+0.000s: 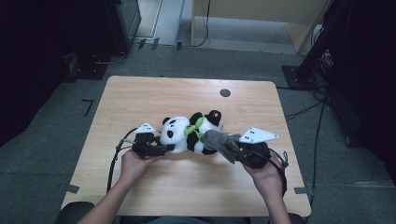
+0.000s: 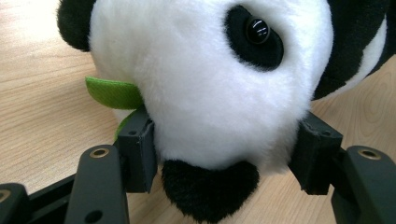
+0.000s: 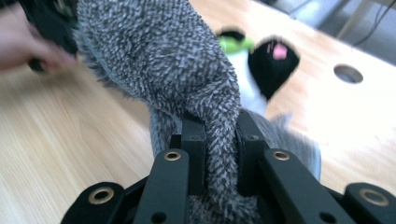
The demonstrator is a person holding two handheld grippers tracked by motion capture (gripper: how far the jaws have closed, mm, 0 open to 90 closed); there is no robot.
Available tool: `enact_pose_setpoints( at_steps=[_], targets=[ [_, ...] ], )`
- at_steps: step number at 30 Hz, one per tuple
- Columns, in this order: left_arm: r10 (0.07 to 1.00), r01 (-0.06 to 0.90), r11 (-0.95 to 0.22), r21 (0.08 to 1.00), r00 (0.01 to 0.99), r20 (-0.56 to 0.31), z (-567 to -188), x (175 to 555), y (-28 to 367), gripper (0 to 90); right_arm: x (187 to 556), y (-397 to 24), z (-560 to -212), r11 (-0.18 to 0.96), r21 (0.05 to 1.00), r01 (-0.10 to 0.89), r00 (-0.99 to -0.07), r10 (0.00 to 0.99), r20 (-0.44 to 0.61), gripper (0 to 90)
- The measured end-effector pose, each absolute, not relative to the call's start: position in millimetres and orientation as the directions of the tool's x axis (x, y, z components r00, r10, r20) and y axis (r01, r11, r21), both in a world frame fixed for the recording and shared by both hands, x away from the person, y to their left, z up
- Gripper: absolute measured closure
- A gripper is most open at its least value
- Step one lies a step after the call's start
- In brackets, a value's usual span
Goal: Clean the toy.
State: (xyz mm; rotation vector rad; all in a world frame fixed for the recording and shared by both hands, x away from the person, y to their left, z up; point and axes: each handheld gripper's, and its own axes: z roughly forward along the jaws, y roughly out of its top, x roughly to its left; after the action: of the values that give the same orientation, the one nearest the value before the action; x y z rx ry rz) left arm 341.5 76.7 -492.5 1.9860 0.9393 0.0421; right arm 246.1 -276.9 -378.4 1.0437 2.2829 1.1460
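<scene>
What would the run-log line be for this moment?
left gripper: shut on panda plush head | right gripper: shut on grey knitted sock, lifted beside panda | surface: wooden table

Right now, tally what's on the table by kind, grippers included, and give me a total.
Plush panda: 1
Grey knitted cloth: 1
Grippers: 2, the left gripper and the right gripper
Total: 4

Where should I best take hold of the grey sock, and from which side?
Grip the grey sock at its narrow, bunched end, where the right gripper is already shut on it. There the fabric gathers thin enough for the jaws to pinch, while the wider part drapes over the toy panda. Coming from the right side of the table probably keeps clear of the left gripper.
</scene>
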Motion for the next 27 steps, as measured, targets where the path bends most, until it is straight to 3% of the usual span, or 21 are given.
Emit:
enact_pose_setpoints(
  at_steps=[9, 18, 27],
  targets=[
    [0.630, 0.596, -0.298, 0.745, 0.709, -0.316, -492.2, 341.1, 76.2, 35.9, 280.8, -227.7, -359.7, 0.426, 0.798, 0.426, -0.701, 0.713, -0.007, 78.6],
    [0.630, 0.606, -0.292, 0.740, 0.704, -0.328, -492.1, 342.0, 77.2, 35.7, 310.6, -164.2, -393.6, 0.531, 0.721, 0.445, -0.734, 0.677, -0.046, 78.3],
    [0.631, 0.599, -0.312, 0.738, 0.711, -0.310, -492.5, 341.1, 76.1, 35.7, 295.0, -153.7, -421.6, 0.616, 0.681, 0.395, -0.773, 0.624, -0.116, 78.4]
  ],
)
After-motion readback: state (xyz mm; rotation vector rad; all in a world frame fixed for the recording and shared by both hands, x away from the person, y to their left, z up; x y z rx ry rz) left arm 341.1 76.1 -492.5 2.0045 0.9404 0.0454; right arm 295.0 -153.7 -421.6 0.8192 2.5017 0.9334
